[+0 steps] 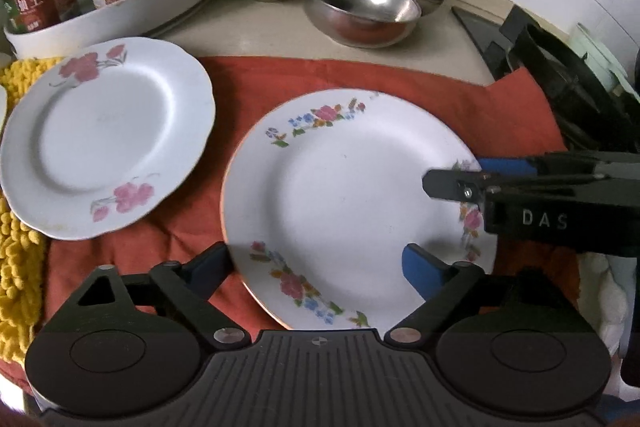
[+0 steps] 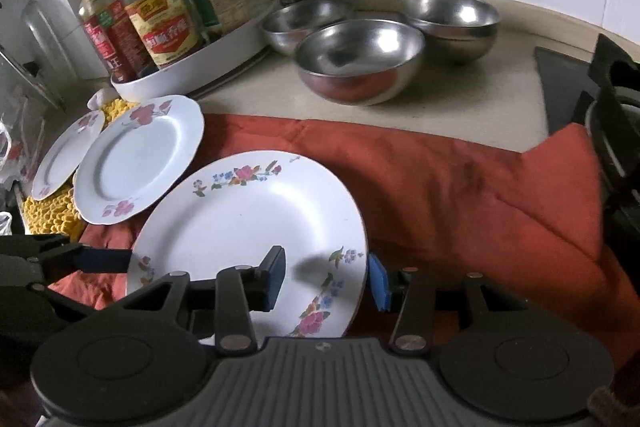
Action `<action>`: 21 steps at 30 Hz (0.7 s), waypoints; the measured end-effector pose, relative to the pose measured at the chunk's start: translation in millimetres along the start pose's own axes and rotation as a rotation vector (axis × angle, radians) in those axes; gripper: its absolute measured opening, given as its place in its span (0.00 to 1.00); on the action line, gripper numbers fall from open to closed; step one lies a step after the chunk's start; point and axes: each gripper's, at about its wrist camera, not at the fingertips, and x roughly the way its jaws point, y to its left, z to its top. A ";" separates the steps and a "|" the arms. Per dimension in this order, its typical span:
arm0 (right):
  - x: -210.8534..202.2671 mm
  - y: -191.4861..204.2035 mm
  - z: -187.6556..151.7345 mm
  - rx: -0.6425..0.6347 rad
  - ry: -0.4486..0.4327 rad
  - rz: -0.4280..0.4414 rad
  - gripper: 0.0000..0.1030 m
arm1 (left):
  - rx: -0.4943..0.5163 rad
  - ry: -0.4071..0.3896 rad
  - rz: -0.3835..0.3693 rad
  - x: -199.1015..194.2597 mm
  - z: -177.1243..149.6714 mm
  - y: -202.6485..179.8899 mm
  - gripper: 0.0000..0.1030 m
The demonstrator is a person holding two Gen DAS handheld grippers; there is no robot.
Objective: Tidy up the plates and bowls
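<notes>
Flowered plate [image 1: 344, 203] seen at centre on red cloth [image 1: 400, 83] over counter [image 1: 280, 23], steel bowls [image 1: 362, 7] at 12 o'clock. Plate judged stiff, glazed, slippery, breakable; rim best held.

Right gripper [image 2: 326, 277] straddles rim at 5 o'clock, jaws part-closed, contact uncertain. Left gripper [image 1: 318, 267] spread wide, nothing held.

A beige countertop [image 2: 460, 83] is seen. On it three steel bowls [image 2: 360, 61], a white tray [image 2: 192, 67] and a red cloth [image 2: 460, 179] are placed, and a yellow mat [image 1: 20, 267] is laid beside the cloth.
</notes>
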 end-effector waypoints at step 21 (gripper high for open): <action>45.8 74.3 75.9 -0.282 -0.112 0.138 0.49 | -0.323 -0.125 0.345 -44.6 16.3 129.0 0.92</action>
